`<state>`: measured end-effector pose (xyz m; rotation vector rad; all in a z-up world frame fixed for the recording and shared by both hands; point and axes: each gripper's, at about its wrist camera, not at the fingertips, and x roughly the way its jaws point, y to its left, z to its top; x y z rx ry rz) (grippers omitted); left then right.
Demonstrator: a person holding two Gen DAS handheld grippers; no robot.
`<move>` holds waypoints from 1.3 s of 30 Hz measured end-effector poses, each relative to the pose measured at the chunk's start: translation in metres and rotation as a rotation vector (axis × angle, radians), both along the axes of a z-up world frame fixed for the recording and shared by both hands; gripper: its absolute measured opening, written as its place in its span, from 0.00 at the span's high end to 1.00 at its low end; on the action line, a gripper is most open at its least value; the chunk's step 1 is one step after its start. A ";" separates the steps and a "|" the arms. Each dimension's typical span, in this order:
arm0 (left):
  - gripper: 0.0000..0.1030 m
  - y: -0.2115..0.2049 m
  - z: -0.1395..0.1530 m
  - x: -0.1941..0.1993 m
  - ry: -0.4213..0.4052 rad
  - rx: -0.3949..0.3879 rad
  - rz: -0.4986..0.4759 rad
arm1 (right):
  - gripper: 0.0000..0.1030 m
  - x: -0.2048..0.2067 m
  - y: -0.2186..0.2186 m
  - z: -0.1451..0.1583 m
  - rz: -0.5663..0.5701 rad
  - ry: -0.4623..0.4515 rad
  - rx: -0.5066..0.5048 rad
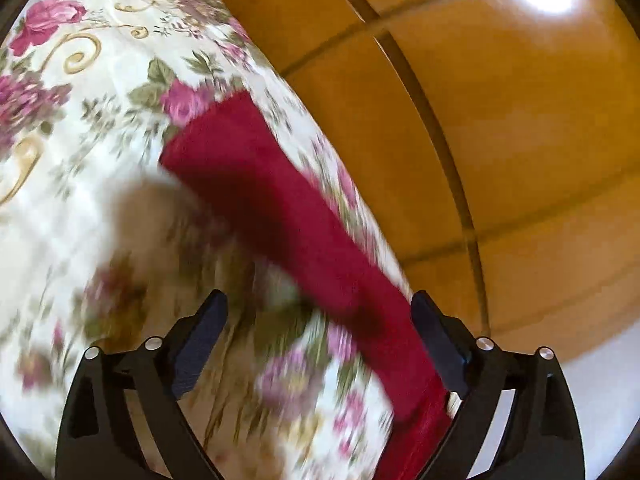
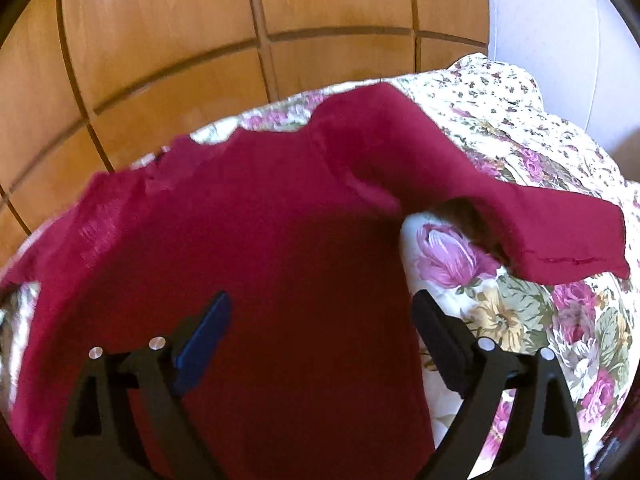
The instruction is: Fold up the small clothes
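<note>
The dark red garment [image 2: 248, 240] lies spread on the floral bedspread [image 2: 520, 320], one sleeve [image 2: 560, 236] reaching toward three o'clock. The right gripper [image 2: 322, 344] hovers over it, fingers wide, gripping nothing. The left gripper [image 1: 320, 340] (view blurred) is likewise wide and empty.
</note>
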<state>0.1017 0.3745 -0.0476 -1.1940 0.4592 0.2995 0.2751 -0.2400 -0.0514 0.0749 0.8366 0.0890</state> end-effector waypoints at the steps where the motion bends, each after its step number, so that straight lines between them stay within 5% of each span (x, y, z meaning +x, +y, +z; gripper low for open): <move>1: 0.10 0.004 -0.001 0.005 0.002 -0.023 0.022 | 0.10 0.001 0.002 -0.005 0.002 0.012 -0.011; 4: 0.12 0.019 -0.006 0.023 0.030 -0.055 0.035 | 0.07 0.002 0.004 -0.008 0.000 0.016 -0.031; 5: 0.25 0.022 -0.005 0.030 0.039 -0.054 0.038 | 0.06 0.002 0.004 -0.008 -0.001 0.016 -0.033; 6: 0.50 0.024 -0.003 0.035 0.029 -0.057 0.032 | 0.06 0.001 0.003 -0.008 -0.003 0.015 -0.029; 7: 0.65 0.025 -0.001 0.045 0.032 -0.057 0.012 | 0.06 0.002 0.003 -0.009 -0.004 0.016 -0.027; 8: 0.93 0.030 0.002 0.055 0.079 -0.016 -0.007 | 0.06 0.002 0.003 -0.010 -0.005 0.017 -0.024; 16: 0.96 0.068 0.054 0.050 0.109 0.243 0.088 | 0.06 0.004 -0.001 -0.007 -0.024 0.023 -0.008; 19: 0.96 0.071 0.062 0.057 0.137 0.321 0.046 | 0.05 0.006 -0.003 -0.011 -0.031 0.041 0.011; 25: 0.96 0.055 0.051 0.059 0.109 0.262 0.052 | 0.02 0.006 -0.004 -0.013 -0.032 0.055 0.025; 31: 0.96 -0.001 0.086 0.080 0.043 0.348 -0.020 | 0.02 0.007 -0.004 -0.012 -0.035 0.061 0.027; 39: 0.96 -0.113 0.132 0.127 -0.070 0.432 -0.253 | 0.02 0.008 -0.004 -0.013 -0.034 0.070 0.028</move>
